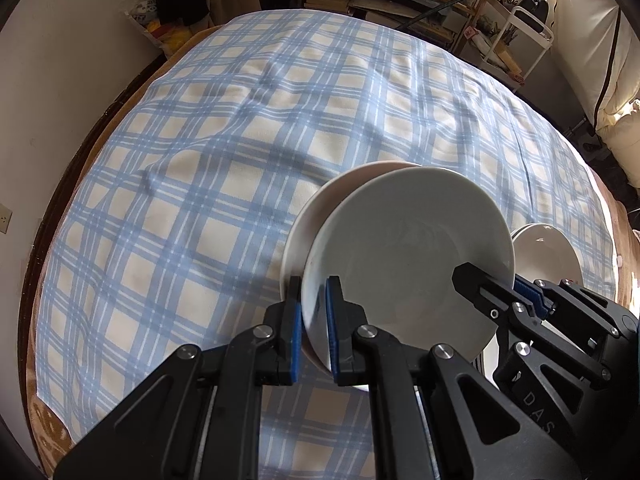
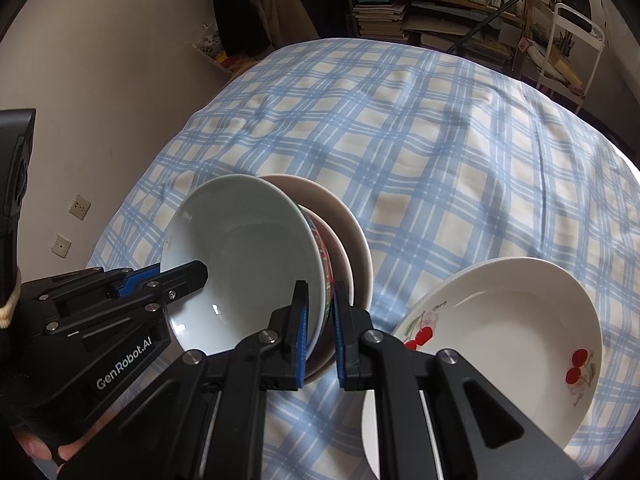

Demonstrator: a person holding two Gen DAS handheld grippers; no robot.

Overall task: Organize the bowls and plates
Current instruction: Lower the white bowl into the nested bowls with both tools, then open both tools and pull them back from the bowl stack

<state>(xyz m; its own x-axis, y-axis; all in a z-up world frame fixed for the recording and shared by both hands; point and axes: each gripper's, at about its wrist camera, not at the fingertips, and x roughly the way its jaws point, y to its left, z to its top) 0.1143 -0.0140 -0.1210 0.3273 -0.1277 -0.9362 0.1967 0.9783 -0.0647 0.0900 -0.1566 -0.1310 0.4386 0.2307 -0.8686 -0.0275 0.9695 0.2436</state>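
Two claws (image 1: 314, 320) (image 2: 320, 332), one bowl (image 2: 248, 256), three plates (image 2: 500, 344).

Both grippers are matte black linkages with silver pivot screws and blue ribbed pads. The left gripper (image 2: 188, 278) bears white "GenRobot.AI" lettering; beside that lettering, the hand (image 2: 36, 436) wears a black fingerless glove with a cream cuff.
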